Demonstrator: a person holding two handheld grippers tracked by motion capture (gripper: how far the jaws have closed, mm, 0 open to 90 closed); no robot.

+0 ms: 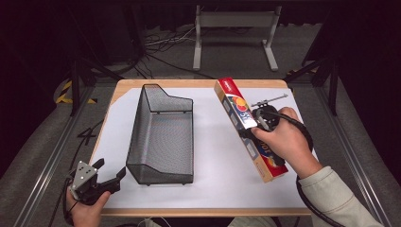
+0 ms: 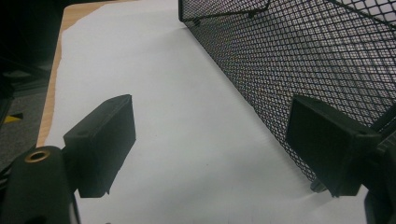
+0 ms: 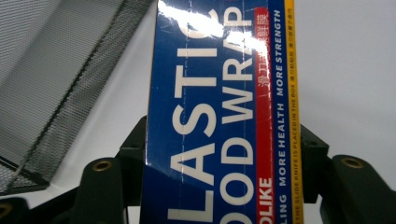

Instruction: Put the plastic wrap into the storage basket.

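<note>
Dark room with cables on the floor, and a wooden desk (image 1: 124, 87) covered by a big white sheet (image 1: 213, 156) takes up the middle of the high view. On the sheet sits a black mesh basket (image 1: 161, 137), long side running away from the person.

Right hand (image 1: 283, 142) comes in from the lower right, wrist bent inward, wrapped around the right gripper (image 1: 250, 124). Its jaws are clamped across the width of a long plastic wrap box (image 1: 246, 130), roughly at the middle of its length. That box lies diagonal on the right side of the desk, red end pointing to the far edge, well apart from the basket. Whether it's lifted off the sheet or touching it is hard to call from above.

Left hand (image 1: 85, 210) rests at the near left corner, just off the sheet's edge, holding the left gripper (image 1: 111, 182) aimed toward the basket's near end, jaws spread wide with nothing in them.

The right gripper view adds the print: the box (image 3: 219, 116) reads "PLASTIC FOOD WRAP" in white on blue, jaws pressed to both its sides, basket mesh (image 3: 56, 84) off to the left. The left gripper view shows the basket wall (image 2: 299, 65) up close just beside one jaw, bare sheet (image 2: 187, 140) between the two.
</note>
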